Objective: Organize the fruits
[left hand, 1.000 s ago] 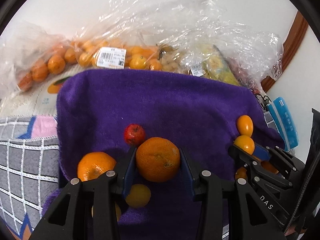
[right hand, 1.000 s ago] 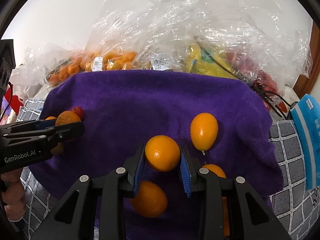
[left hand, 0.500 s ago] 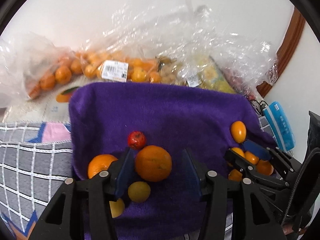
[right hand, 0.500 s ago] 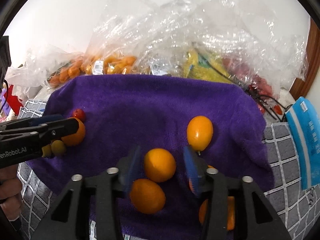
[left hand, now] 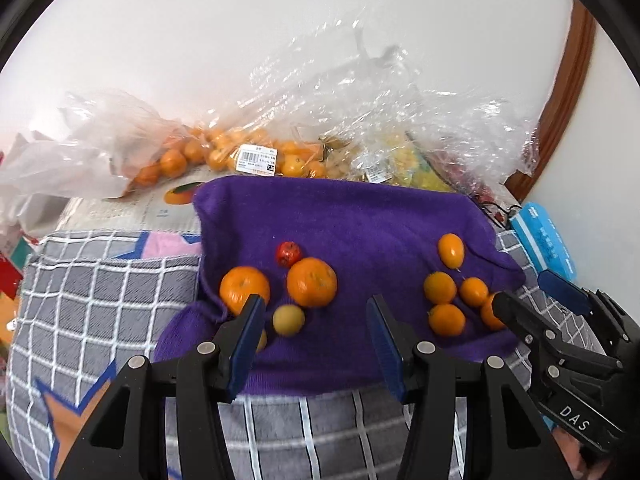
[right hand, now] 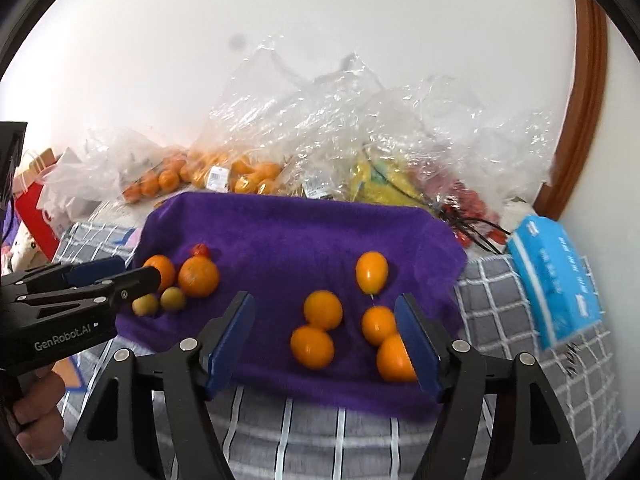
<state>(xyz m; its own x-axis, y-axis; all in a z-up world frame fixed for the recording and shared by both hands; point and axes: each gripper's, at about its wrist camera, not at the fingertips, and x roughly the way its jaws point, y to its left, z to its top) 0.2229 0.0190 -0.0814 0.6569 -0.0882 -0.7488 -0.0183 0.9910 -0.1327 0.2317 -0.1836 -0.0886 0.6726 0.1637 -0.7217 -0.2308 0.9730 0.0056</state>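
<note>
We have both claws released above the near edge of the purple towel: the left gripper hangs empty, the right gripper has just been opening, nothing between its pads. Oranges sit at the towel's near-left corner, kumquats near-right.

Fruits lying in two clusters on towel: left cluster, right cluster, well apart. Bags sitting behind towel; box lying right.
</note>
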